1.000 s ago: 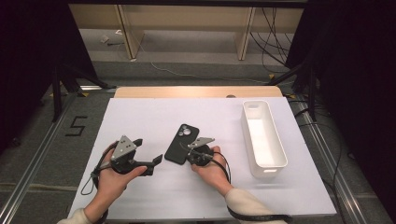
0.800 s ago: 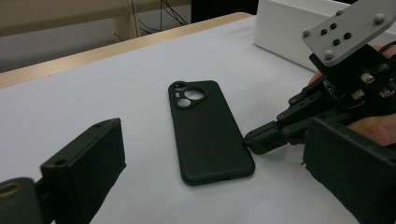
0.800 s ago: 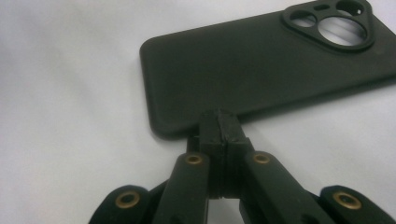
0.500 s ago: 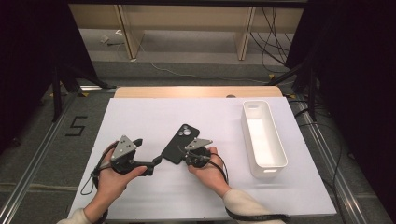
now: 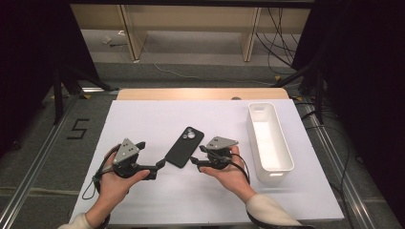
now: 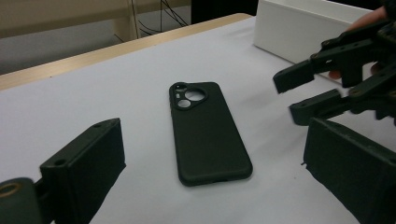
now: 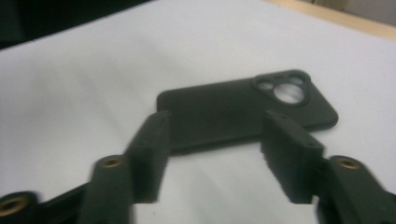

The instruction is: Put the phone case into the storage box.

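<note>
A black phone case (image 5: 185, 147) lies flat on the white table top (image 5: 200, 200), camera cutout toward the far side. My left gripper (image 5: 160, 165) is open just left of the case's near end; in the left gripper view the case (image 6: 205, 135) lies ahead between its wide-apart jaws (image 6: 217, 182). My right gripper (image 5: 195, 161) is to the right of the case's near end. Its jaws have just been opening and hold nothing. The right gripper (image 7: 215, 140) points at the case's (image 7: 233, 107) long edge, a little short of it. It also appears in the left gripper view (image 6: 308, 88).
A long white bin (image 5: 253, 138) stands along the right side of the table, seen also at the upper right of the left gripper view (image 6: 299, 28). A wooden strip (image 5: 200, 93) edges the table's far side. Floor rails run along both sides.
The right gripper has drawn back slightly from the phone case and risen, and its jaws now stand apart. The case and the left gripper have kept their places.
</note>
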The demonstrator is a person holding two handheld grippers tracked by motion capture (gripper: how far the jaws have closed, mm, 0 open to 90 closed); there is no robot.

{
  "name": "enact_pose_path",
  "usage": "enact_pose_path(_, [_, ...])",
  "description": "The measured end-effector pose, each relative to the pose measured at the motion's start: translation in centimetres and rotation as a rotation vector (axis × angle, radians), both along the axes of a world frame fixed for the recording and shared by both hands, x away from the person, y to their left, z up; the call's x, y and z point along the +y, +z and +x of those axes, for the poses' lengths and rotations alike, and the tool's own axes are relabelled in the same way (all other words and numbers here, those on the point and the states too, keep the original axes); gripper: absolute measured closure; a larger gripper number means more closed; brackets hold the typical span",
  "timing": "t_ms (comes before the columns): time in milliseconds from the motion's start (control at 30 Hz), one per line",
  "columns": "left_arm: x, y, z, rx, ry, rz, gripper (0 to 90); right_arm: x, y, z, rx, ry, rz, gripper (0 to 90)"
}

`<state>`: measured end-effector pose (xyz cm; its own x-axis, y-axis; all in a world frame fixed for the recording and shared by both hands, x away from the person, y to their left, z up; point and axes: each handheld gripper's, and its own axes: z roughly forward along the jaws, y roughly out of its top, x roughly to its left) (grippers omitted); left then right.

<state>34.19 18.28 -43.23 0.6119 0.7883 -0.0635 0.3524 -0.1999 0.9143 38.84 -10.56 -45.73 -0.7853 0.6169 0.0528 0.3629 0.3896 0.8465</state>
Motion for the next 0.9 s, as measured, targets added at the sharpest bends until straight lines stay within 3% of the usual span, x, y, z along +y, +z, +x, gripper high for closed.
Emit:
enact_pose_path(100, [0.0, 0.0, 0.0, -0.002, 0.001, -0.001, 4.7, -1.1, 1.0, -0.5, -0.032, 0.017, 0.024, 30.5])
enact_pose_path(167, [0.0, 0.0, 0.0, -0.002, 0.001, -0.001, 4.5, -1.5, 1.3, -0.7, -0.039, 0.014, 0.034, 28.6])
enact_pose_path(233, [0.1, 0.0, 0.0, -0.003, 0.002, 0.0, 4.2, -2.8, 2.1, -1.3, -0.052, 0.016, 0.07, 23.0])
enact_pose_path(500, [0.1, 0.0, 0.1, -0.002, 0.006, -0.002, 3.6, -6.9, 4.2, -3.1, -0.124, 0.023, 0.155, 21.4])
enact_pose_path(900, [0.2, 0.2, 0.1, -0.007, 0.01, -0.01, 0.0, -11.4, 4.6, -5.6, -0.185, -0.016, 0.166, 18.2])
